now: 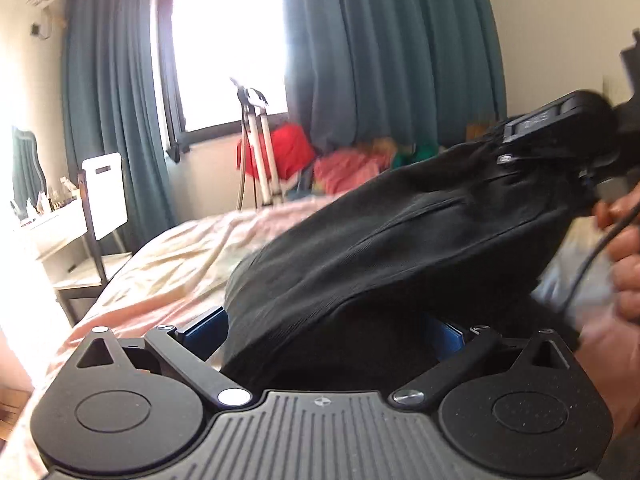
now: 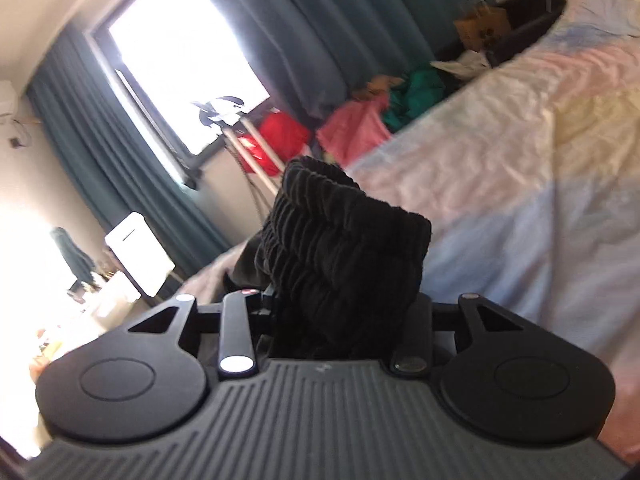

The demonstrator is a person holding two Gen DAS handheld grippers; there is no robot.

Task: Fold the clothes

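A black garment (image 1: 400, 240) hangs stretched above the bed (image 1: 180, 264) between my two grippers. In the left wrist view my left gripper (image 1: 324, 320) sits at the bottom with its blue fingers (image 1: 204, 328) set wide apart. Dark cloth fills the whole gap between them. My right gripper (image 1: 560, 132) is up at the right, clamped on the garment's other end, with a person's hand (image 1: 624, 280) behind it. In the right wrist view the ribbed elastic waistband (image 2: 340, 240) stands bunched between the fingers of my right gripper (image 2: 344, 304), which hides their tips.
The pastel bedsheet (image 2: 520, 160) is wrinkled. Beyond the bed lie red clothes (image 1: 288, 148) and pink clothes (image 1: 348, 168), with a tripod (image 1: 256, 152) by the window. A white-backed chair (image 1: 104, 196) and a cluttered desk (image 1: 48, 220) stand at the left. Teal curtains hang behind.
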